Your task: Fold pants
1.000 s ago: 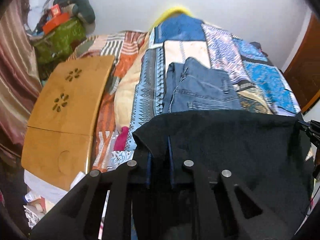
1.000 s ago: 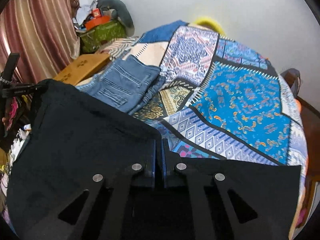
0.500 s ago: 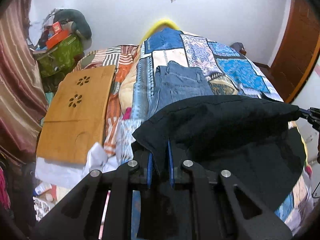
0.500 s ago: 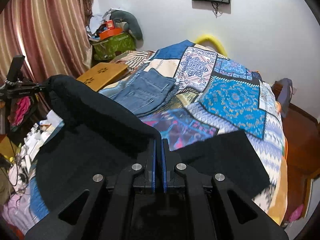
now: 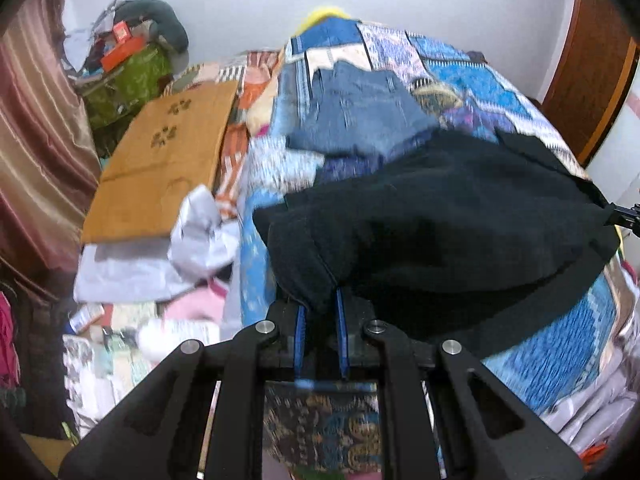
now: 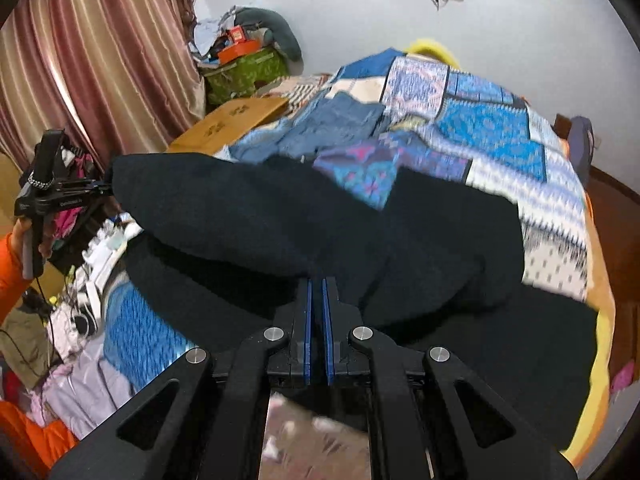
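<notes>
left gripper [image 5: 319, 304]: clamped on black fabric pants [image 5: 440, 216]
right gripper [image 6: 316, 292]: pinching same pants [image 6: 248, 208]
pants: lifted above blue patchwork bedspread [image 6: 492, 136]
folded blue jeans [image 5: 360, 108]: on bedspread

I see the black pants [image 5: 452, 216] stretched in a sagging span above the bed, one end doubled back over the rest, which lies flat on the quilt; the fabric is plain, dark and soft.

Black pants [image 5: 440, 216], blue denim jeans [image 5: 356, 108], blue patchwork-patterned bedspread [image 6: 492, 128], striped maroon curtain [image 6: 100, 52].
</notes>
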`<state>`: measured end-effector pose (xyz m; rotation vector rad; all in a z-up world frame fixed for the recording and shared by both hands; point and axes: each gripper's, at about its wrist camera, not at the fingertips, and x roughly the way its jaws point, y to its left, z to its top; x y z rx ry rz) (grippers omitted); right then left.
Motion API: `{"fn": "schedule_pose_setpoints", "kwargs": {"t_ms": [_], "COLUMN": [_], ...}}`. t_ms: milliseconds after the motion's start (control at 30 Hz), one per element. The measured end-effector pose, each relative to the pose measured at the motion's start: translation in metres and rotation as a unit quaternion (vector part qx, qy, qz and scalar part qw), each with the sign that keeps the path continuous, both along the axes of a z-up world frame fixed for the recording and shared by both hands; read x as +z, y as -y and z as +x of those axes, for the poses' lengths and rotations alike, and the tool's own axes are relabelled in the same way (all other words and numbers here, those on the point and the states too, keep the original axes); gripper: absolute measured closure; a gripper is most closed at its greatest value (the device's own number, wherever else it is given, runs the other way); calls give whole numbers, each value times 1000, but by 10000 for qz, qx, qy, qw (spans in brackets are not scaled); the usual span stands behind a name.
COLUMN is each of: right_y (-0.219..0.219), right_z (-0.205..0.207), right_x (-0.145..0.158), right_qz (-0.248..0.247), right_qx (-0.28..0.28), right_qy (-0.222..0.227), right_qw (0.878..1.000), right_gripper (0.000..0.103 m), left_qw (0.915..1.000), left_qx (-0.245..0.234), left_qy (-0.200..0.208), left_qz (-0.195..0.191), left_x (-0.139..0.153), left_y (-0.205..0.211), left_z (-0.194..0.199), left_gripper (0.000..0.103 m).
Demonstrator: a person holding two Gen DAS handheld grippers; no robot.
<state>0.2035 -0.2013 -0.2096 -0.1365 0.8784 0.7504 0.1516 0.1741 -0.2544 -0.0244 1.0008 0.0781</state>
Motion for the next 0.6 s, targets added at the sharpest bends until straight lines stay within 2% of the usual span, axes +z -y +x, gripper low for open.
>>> {"fn": "schedule_pose_setpoints", "kwargs": {"t_ms": [133, 267, 333, 533, 600], "right_y": [2, 5, 6, 8, 12], "right_z": [-14, -21, -24, -27, -27], "right_x": [-22, -36, -40, -34, -28], "right_qz": [23, 131, 177, 109, 59], "right_qx": [-116, -299, -376, -408, -454], "right_qy": [-219, -361, -395, -535, -528], "right_qw": [9997, 9988, 9984, 9977, 9976], "right_gripper": [99, 99, 98, 94, 84], "left_qw": [9997, 9976, 9975, 9979, 9985], "left_qx": [117, 384, 435, 377, 329], "left_qy": [-224, -573, -549, -497, -447], "left_qz": [44, -48, -117, -146, -3], "left_x": [-28, -64, -71, -52, -39], "left_y": [5, -4, -8, -12, -10], "left_z": [-12, -19, -23, -27, -29], "left_gripper": [90, 95, 95, 95, 95]}}
